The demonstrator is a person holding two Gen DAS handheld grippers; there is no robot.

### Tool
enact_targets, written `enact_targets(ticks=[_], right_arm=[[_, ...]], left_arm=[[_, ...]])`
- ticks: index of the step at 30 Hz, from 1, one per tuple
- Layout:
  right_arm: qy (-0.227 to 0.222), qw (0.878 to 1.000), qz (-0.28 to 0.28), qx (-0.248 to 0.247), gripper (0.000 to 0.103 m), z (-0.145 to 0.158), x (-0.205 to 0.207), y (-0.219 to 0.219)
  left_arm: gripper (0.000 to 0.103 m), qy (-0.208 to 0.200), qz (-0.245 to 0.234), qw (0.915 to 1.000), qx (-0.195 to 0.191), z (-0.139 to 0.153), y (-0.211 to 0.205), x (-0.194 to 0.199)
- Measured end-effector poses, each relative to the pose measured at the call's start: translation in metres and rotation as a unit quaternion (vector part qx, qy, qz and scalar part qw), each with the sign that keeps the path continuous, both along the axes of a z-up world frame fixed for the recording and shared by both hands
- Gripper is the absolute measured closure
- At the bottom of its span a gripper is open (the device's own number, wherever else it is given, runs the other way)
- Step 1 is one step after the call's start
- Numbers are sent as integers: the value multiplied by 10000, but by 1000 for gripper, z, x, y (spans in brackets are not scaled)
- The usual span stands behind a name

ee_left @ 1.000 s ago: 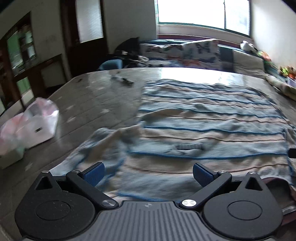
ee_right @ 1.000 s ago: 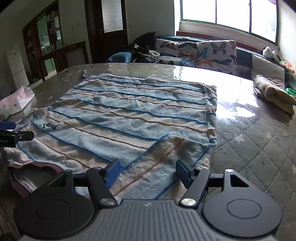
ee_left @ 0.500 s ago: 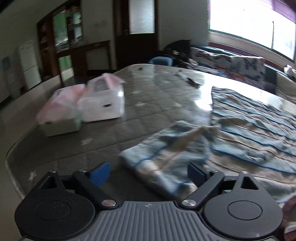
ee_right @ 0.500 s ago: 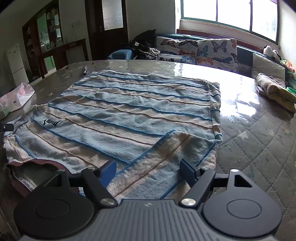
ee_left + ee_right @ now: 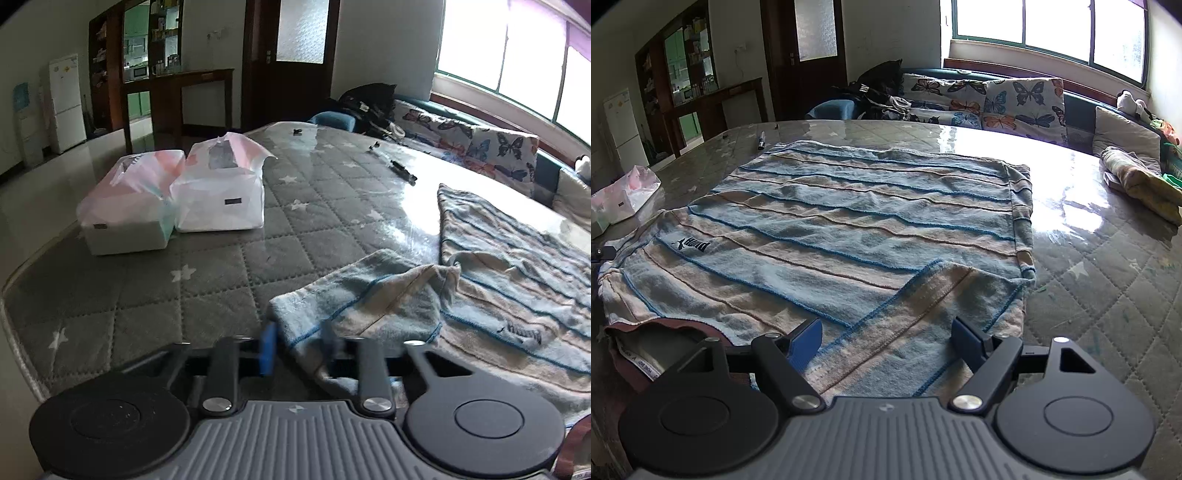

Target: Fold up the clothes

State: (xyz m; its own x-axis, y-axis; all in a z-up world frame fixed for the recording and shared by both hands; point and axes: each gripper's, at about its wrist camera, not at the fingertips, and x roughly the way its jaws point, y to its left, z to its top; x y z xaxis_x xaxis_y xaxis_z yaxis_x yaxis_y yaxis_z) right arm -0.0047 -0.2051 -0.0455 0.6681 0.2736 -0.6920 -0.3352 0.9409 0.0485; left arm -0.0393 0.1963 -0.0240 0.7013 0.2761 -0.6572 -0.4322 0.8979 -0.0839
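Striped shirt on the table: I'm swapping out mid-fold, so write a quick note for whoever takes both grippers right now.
Left gripper: jaws have just been closing, now pinching the left sleeve.
Right gripper: open, straddling the right sleeve, no grip.
Striped shirt: flat on the quilted table, collar end nearest.
Done: right sleeve already folded in across the body.
Left: fold the left sleeve in, then fold the body.

Left of the striped shirt (image 5: 517,295) the quilted table (image 5: 221,288) lies bare up to two tissue packs (image 5: 173,199); a pen (image 5: 761,139) sits beyond, folded clothes (image 5: 1141,181) far right.
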Motion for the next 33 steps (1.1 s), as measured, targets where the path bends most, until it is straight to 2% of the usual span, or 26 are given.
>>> enact_targets(ticks=[2,6,9,13,18,23,26,29,31,33], right_arm=[[-9,10000,5,-1,24,1,0,0],[-45,10000,25,-13,24,4,0,1],[-77,10000,49,-6,24,6,-1,1],[-110,9999,81,1,24,8,-3,3],[-116,9999,92,3,24,9,-3,4],[-122,9999,112,7,24,9,-4,5],[-136,9998,126,4,24,10,-5,5],[-164,9997,169,8,24,13,-6,7],[-187,9996,232,23,24,16,-6,10],[-193,9993,320,58,25,19,-7,13]], left_arm=[[95,-153,-129,9998,-32,5,-1,-3],[97,-495,-584,9971,9,20,-13,-10],[98,-751,-1137,9905,172,32,-32,-13],[98,-988,-1968,9752,213,42,-57,-20],[98,-1031,-2848,9530,75,42,-82,-26],[95,-844,-3428,9356,-10,33,-103,-29],[93,-839,-3629,9280,-45,34,-110,-31],[81,-967,-3646,9261,-20,39,-107,-31],[80,-1015,-3534,9299,-24,42,-100,-28],[80,-998,-3341,9372,-25,42,-92,-22]])
